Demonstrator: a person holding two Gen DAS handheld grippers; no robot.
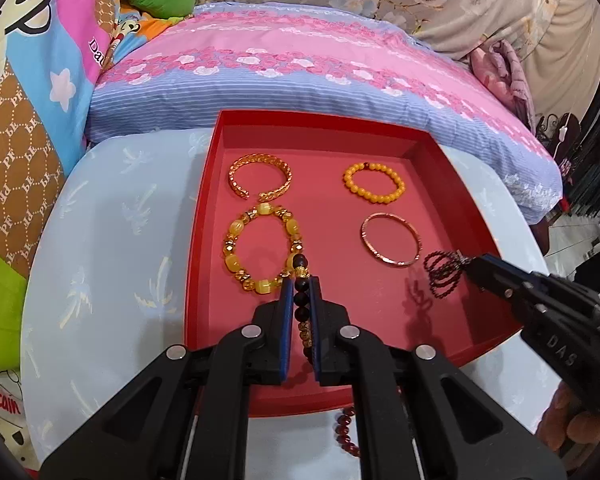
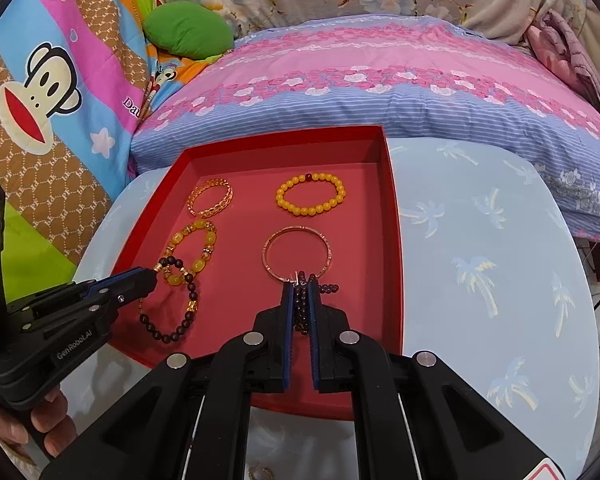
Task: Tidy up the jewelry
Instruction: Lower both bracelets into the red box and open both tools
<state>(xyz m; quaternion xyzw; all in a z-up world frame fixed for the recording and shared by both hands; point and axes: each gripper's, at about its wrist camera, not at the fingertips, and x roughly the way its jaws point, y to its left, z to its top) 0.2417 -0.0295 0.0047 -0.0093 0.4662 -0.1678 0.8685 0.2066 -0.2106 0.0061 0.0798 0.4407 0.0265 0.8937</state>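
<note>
Dark bead bracelet [image 2: 172, 304] pinched in left tool [image 1: 302, 280], angled down over red tray [image 1: 440, 152]

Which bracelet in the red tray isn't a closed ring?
The gold chain-pattern cuff bracelet at the tray's far left corner. It has an open gap; the others form full loops.

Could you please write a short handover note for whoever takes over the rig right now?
Left gripper: shut on the dark bead bracelet with gold accents, held over the near left of the red tray.
Right gripper: shut on the small dark-red bead bracelet, held over the near right of the tray.
Done: four pieces lie in the tray: gold chain cuff, orange bead bracelet, yellow stone bracelet, thin rose-gold bangle.
Left: set both held bracelets down in the free near row, probably without overlapping the others. One red bead strand lies on the table by the tray's near edge.
</note>
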